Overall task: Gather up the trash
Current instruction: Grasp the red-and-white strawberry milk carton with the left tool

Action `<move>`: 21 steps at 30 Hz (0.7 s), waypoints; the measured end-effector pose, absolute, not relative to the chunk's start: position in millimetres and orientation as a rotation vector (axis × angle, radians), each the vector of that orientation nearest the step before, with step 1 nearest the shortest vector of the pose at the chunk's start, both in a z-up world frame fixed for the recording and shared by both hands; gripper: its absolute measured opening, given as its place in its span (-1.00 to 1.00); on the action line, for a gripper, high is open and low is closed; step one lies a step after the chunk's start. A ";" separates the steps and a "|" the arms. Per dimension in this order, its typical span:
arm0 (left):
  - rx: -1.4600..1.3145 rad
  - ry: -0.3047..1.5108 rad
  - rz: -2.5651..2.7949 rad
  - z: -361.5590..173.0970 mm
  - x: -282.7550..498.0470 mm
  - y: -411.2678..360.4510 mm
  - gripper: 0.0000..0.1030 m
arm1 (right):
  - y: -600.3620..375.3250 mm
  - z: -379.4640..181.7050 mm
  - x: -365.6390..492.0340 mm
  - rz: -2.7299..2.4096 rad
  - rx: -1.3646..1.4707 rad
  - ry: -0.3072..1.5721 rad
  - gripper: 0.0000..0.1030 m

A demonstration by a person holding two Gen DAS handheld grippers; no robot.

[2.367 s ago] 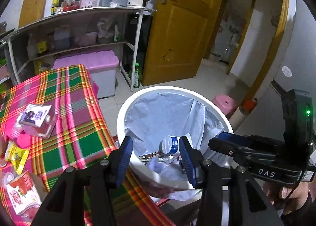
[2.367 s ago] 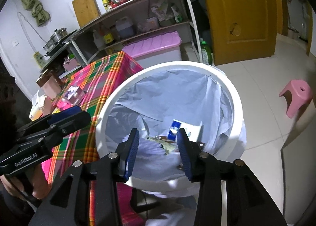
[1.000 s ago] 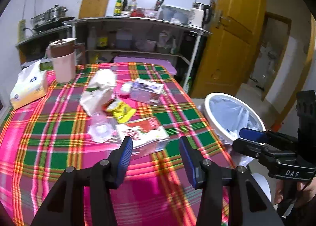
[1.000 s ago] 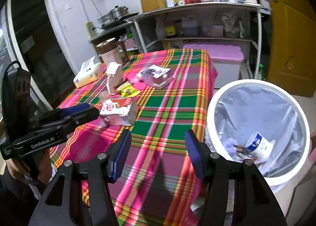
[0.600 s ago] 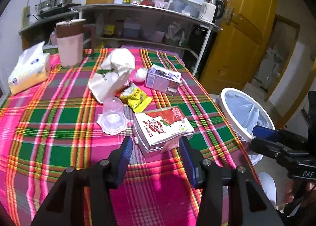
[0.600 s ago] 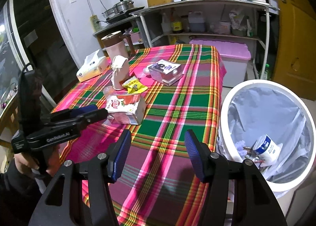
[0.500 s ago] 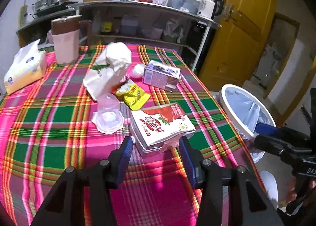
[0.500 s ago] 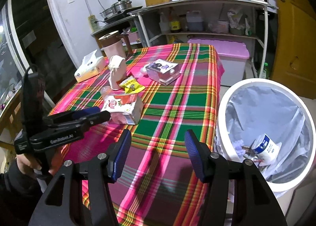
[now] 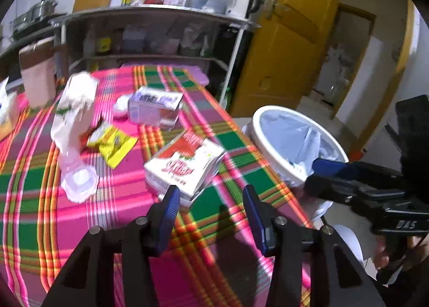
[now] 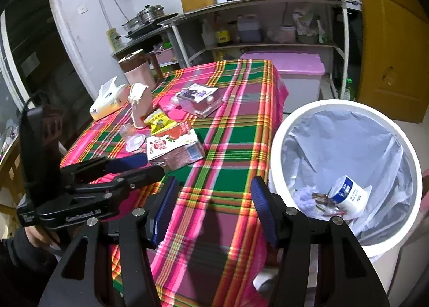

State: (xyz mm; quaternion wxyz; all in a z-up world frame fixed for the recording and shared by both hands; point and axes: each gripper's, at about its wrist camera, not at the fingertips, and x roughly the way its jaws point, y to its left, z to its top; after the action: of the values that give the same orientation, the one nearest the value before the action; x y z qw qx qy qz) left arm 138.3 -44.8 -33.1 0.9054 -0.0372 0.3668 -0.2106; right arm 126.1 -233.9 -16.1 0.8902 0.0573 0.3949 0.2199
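Observation:
A red and white carton point(image 9: 185, 167) lies on the plaid tablecloth point(image 9: 48, 215), just ahead of my open, empty left gripper point(image 9: 211, 199). It also shows in the right wrist view point(image 10: 174, 146). Beside it lie a yellow wrapper point(image 9: 114, 143), a clear plastic cup point(image 9: 77, 181), a white paper bag point(image 9: 72, 111) and a purple box point(image 9: 154, 108). The white bin point(image 10: 346, 172) with a liner stands off the table's right edge and holds a blue and white cup point(image 10: 348, 194). My right gripper point(image 10: 214, 199) is open and empty over the table's edge.
A pink jug point(image 10: 138, 70) and a tissue pack point(image 10: 107, 101) stand at the table's far left. A metal shelf rack point(image 10: 268, 25) with bottles and a kettle lines the wall. A pink-lidded storage box point(image 10: 289, 73) sits behind the table. A yellow door point(image 9: 289, 46) is at right.
Both grippers have swung from over the bin to the table. My left gripper has closed in on the red and white carton, which now sits nearer its fingers.

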 end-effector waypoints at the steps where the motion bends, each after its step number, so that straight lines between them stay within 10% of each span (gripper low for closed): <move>1: -0.071 0.745 -0.431 -30.4 137.3 -43.9 -0.06 | -235.3 -16.4 125.8 0.454 0.120 0.819 0.11; 21: 0.086 0.818 -0.468 -51.1 189.7 -47.0 0.38 | -247.1 -30.3 142.9 0.438 0.154 0.839 0.11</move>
State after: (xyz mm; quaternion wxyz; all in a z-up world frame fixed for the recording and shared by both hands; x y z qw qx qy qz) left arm 189.7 -47.0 -51.1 0.8903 0.0414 0.3937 -0.2251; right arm 142.9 -247.1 -30.3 0.8872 0.0740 0.4036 0.2107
